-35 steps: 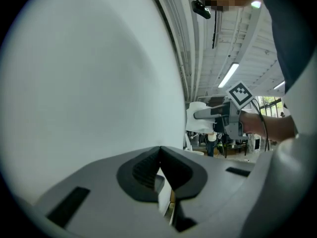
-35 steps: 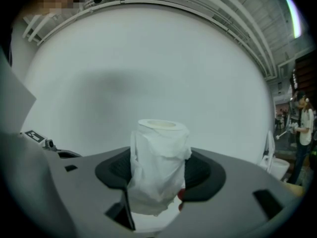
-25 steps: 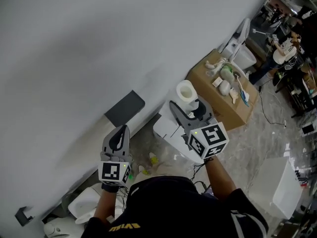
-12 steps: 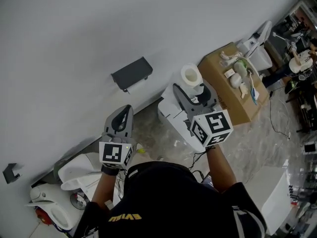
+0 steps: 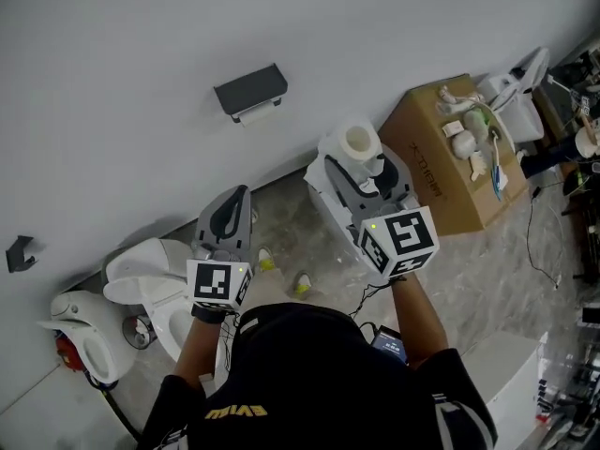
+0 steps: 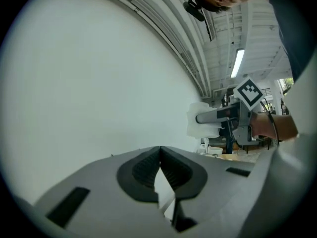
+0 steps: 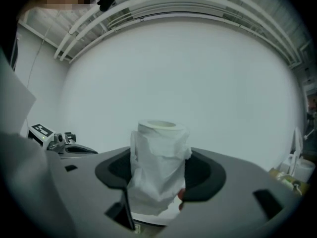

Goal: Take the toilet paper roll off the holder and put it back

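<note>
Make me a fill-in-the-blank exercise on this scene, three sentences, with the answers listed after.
1. The right gripper is clamped on the white toilet paper roll, which stands ____ between its jaws.
2. The left gripper holds nothing, and its jaws are ____.
3. The dark grey wall-mounted holder carries no roll: it is ____.

Missing words: upright; shut; empty.

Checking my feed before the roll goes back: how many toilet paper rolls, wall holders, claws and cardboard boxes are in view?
toilet paper roll: 1
wall holder: 1
claws, left claw and right claw: 2
cardboard box: 1
Total: 5
</note>
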